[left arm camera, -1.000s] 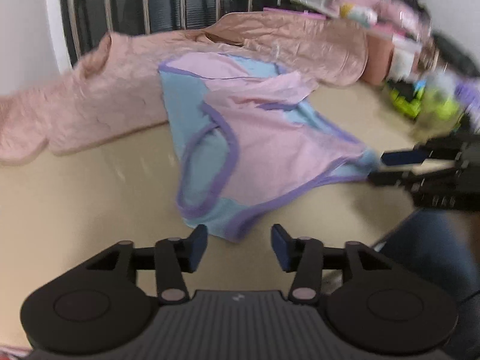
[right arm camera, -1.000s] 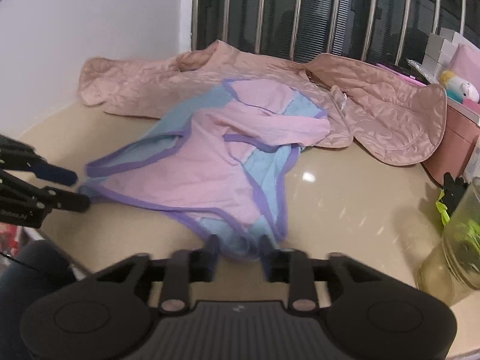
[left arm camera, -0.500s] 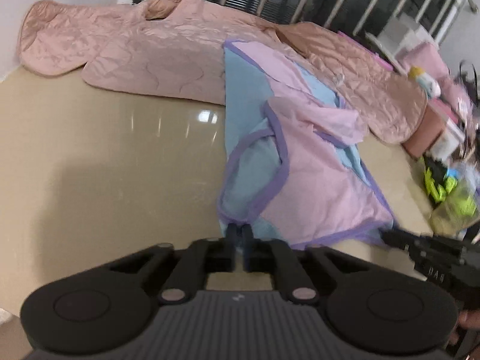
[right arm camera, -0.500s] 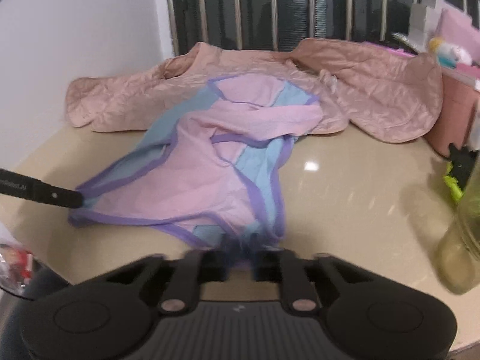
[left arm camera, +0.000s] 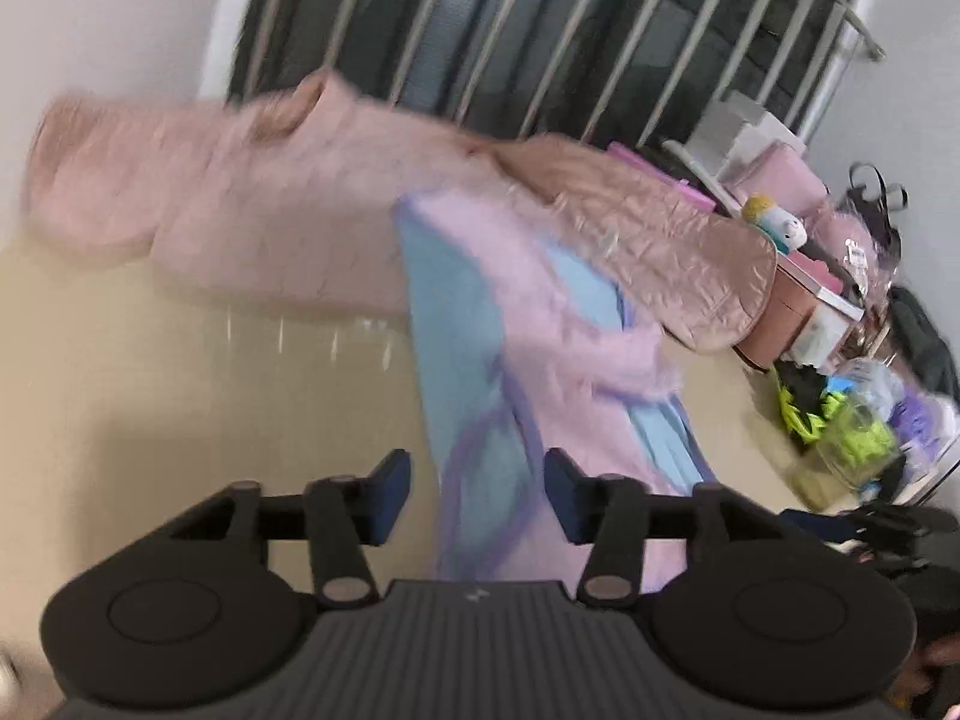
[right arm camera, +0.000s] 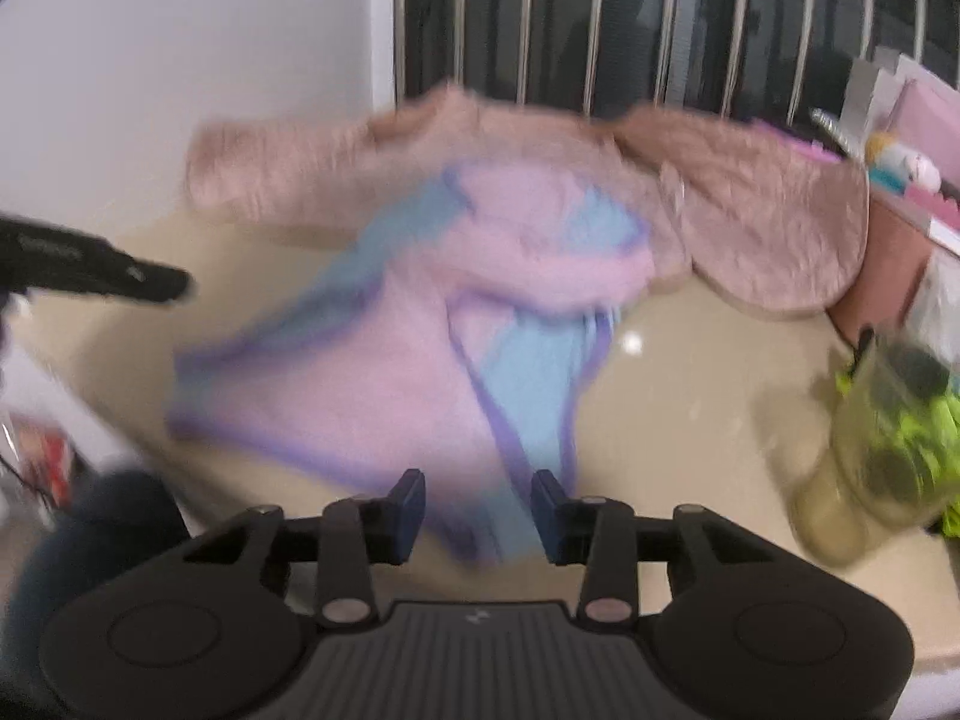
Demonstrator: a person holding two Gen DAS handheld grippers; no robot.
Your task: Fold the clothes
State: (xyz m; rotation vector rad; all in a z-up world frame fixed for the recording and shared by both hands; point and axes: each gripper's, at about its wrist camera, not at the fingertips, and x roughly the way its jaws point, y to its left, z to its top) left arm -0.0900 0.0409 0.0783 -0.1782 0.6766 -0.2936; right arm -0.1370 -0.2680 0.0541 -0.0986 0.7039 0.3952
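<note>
Both the left gripper point(left arm camera: 477, 495) and right gripper point(right arm camera: 478, 516) have just opened their jaws; the blurred pink-and-blue garment point(right arm camera: 420, 372) apparently lies loose between them on the surface point(left arm camera: 180, 384).

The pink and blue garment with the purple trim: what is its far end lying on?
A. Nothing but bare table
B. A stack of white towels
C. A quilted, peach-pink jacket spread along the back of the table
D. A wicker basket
C: in both wrist views the far end of the pink and blue garment overlaps the quilted peach-pink jacket, which is spread along the back of the beige table in front of the window bars.
</note>
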